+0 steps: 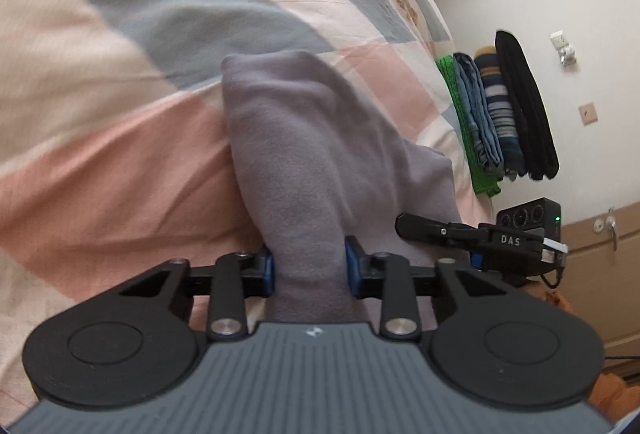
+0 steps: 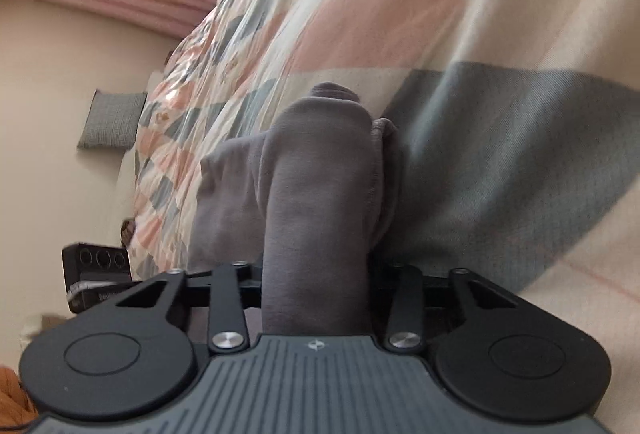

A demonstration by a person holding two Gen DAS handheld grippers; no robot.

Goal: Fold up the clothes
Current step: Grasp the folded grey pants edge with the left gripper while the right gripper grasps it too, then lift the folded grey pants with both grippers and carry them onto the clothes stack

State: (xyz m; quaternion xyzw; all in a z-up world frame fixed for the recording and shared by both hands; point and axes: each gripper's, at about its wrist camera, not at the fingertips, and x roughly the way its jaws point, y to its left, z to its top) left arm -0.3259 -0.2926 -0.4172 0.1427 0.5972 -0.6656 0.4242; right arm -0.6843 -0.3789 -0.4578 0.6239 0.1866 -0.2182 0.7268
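Two tools are pinching one grey garment over the bed, so most of what can go wrong comes from how the pair of you share that cloth.

The bed is soft and its quilt is loose: if you drag the garment across it instead of lifting, you may rumple the quilt and pull the fold crooked.

The garment hangs bunched between your two grips, its far end resting on the quilt. Bunched fleece hides its edges, so I judge you could lay it down with a layer tucked under and get a lumpy fold.

A stack of folded clothes sits at the bed's edge, to the right of the garment. A wide swing that way could knock it over.

Your left tool has its blue pads clamped on a thick gather of the garment. A thick gather can creep out under pull, so one layer might slip free.

Your right tool also grips a rolled wad of the garment; its pads are hidden by cloth. If the tools part unevenly, the wad may twist rather than spread.
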